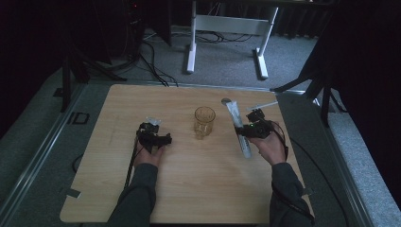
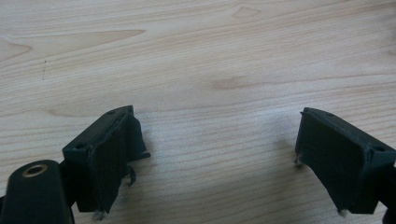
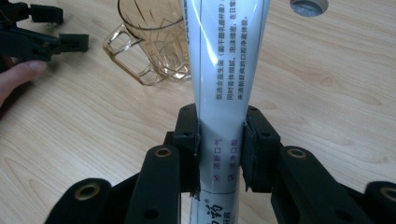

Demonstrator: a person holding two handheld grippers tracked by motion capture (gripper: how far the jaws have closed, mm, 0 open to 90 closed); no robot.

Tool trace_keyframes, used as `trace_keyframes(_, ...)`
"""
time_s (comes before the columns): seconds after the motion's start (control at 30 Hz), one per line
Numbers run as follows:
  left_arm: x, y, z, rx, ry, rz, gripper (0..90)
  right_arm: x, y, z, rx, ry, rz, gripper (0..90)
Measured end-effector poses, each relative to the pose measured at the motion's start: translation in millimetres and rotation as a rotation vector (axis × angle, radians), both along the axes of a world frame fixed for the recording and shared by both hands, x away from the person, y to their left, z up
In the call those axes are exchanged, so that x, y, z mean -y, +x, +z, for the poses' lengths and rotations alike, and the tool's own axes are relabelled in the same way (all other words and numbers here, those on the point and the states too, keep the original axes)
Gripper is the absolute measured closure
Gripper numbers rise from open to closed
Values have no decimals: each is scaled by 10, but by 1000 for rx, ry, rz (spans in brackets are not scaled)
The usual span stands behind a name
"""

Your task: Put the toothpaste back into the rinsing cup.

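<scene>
- White tube [image 3: 224,84] with printed lettering is pinched between the jaws of my right tool [image 3: 222,149]; the pads press on both its sides in the right gripper view.
- My right tool [image 1: 255,127] sits at the right side of the wooden table [image 1: 189,189] in the high view, and the tube [image 1: 239,130] runs through it, slanting from the far side of the table back toward my hand [image 1: 270,147].
- One end of the tube points toward a small round grey cap [image 3: 309,5] lying on the table beyond it; I cannot tell whether they touch.
- An amber glass mug [image 1: 204,122] with a handle stands upright near the middle of the table, to the left of the tube and apart from it. In the right gripper view the mug [image 3: 154,42] shows just behind the tube, its handle turned toward my side.
- My left tool [image 1: 153,135] rests at the left of the mug, well apart from it, with my left hand [image 1: 149,153] behind it.
- In the left gripper view the left tool [image 2: 215,154] has its jaws spread wide, with bare wood between them.
</scene>
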State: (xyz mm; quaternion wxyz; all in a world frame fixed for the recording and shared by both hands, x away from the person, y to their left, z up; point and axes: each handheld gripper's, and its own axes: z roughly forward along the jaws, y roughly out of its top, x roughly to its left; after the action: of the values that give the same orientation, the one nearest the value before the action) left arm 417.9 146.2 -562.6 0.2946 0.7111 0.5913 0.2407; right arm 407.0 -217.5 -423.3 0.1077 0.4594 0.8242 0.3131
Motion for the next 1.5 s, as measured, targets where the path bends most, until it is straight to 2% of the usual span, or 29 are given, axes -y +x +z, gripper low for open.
trace_keyframes(1.03,1,0,0,0,-2,1,127,-53,21,203,74,57,-26,711)
trace_keyframes(1.5,1,0,-1,1,-2,1,127,-120,32,234,92,60,-22,712)
